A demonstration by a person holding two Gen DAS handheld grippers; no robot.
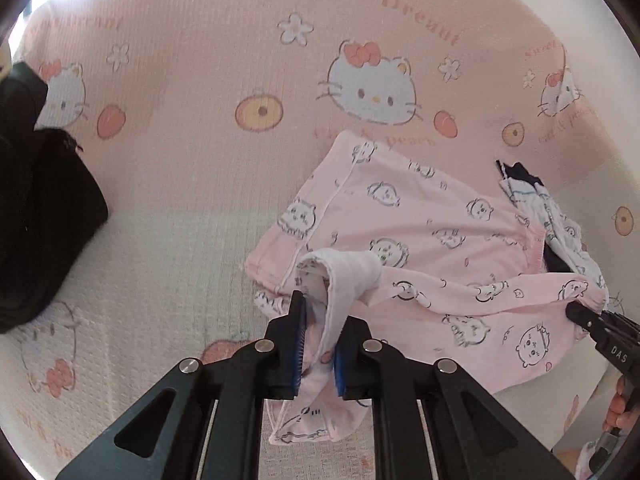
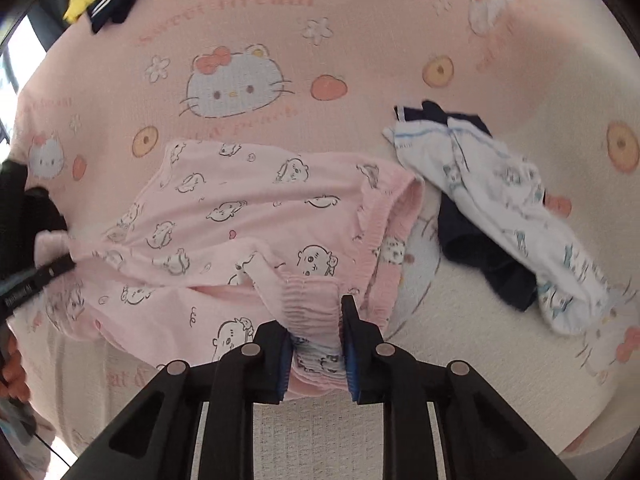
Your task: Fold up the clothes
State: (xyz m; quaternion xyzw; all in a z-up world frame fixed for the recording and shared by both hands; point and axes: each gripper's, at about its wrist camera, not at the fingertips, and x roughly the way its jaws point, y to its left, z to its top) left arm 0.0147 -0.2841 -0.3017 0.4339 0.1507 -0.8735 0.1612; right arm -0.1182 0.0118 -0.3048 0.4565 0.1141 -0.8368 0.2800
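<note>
Pink pajamas (image 2: 248,208) and white-navy clothes (image 2: 492,196) on printed blanket (image 2: 360,32).

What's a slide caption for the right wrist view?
Right claw shut on the elastic waistband of pink printed pants, lying on a cat-print blanket.

Left gripper (image 1: 320,320) clamps pink shorts (image 1: 400,232) hem — probably leg.

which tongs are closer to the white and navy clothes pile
Right. The right tongs grip the pink shorts at the waistband end beside the white and navy pile; the left tongs hold the far end.
</note>
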